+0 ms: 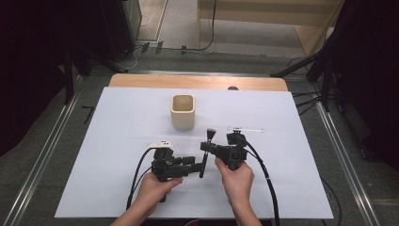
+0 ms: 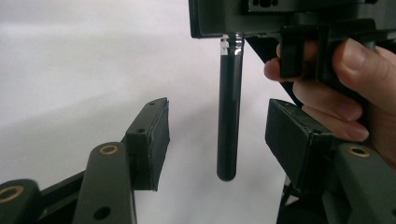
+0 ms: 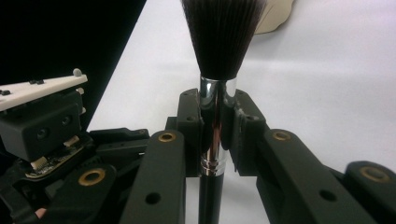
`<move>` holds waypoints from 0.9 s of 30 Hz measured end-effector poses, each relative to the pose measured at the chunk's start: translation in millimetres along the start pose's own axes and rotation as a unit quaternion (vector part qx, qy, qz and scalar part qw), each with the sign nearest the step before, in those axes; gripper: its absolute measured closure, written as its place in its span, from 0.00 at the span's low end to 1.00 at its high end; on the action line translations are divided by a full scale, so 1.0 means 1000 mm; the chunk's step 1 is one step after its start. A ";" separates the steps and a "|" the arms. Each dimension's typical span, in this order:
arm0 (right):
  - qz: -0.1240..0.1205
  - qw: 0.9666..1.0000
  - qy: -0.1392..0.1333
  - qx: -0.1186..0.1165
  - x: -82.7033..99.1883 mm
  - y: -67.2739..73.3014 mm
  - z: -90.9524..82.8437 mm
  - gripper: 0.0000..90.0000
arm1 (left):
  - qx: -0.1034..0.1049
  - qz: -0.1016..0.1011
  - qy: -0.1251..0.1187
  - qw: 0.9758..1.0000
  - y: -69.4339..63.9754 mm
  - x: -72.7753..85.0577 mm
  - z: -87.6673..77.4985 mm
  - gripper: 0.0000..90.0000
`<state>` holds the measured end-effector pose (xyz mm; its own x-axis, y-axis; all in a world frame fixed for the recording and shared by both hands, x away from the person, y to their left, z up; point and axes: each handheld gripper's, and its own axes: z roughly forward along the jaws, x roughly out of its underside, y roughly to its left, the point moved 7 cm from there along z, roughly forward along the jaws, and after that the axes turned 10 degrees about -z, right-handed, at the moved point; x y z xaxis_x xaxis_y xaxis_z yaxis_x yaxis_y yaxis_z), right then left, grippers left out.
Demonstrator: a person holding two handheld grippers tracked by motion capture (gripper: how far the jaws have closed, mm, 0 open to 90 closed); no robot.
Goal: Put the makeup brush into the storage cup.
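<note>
The high view looks forward and down from above the person's side, taking in the whole white table (image 1: pixel 122 122) from some way off. The left gripper view sits close behind its own jaws, facing the brush (image 2: pixel 229 116) handle at frame centre. The right gripper view, equally close, looks along that brush (image 3: pixel 217 42). All three views share the brush and the tabletop.

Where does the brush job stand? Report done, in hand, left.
Done: the right gripper is shut on the brush at its silver ferrule. In hand: the left gripper stands open either side of the black handle, not touching it. Left: probably putting the brush into the cup, which looks empty.
</note>
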<state>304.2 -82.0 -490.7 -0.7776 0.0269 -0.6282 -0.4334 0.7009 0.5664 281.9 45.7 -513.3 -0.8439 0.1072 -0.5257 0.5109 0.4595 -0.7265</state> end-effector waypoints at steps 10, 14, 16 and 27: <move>-0.021 0.999 0.033 -0.007 0.000 -0.002 0.001 0.87 | -0.029 0.033 0.039 0.998 0.004 0.000 -0.006 0.43; -0.022 0.999 0.040 -0.019 -0.001 -0.005 0.001 0.87 | -0.041 0.050 0.052 0.997 0.006 -0.002 -0.010 0.42; -0.026 0.999 0.044 -0.019 -0.001 -0.006 0.000 0.87 | -0.040 0.056 0.055 0.996 0.005 -0.002 -0.013 0.42; -0.066 0.995 0.067 -0.016 -0.003 -0.010 -0.005 0.87 | -0.062 0.098 0.088 0.989 0.012 0.001 -0.024 0.40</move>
<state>309.2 -92.6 -492.0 -0.7658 -0.1595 -0.6230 -0.5478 0.6692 0.5021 283.7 72.5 -511.8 -0.7516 0.3514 -0.5583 0.6528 0.5179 -0.5529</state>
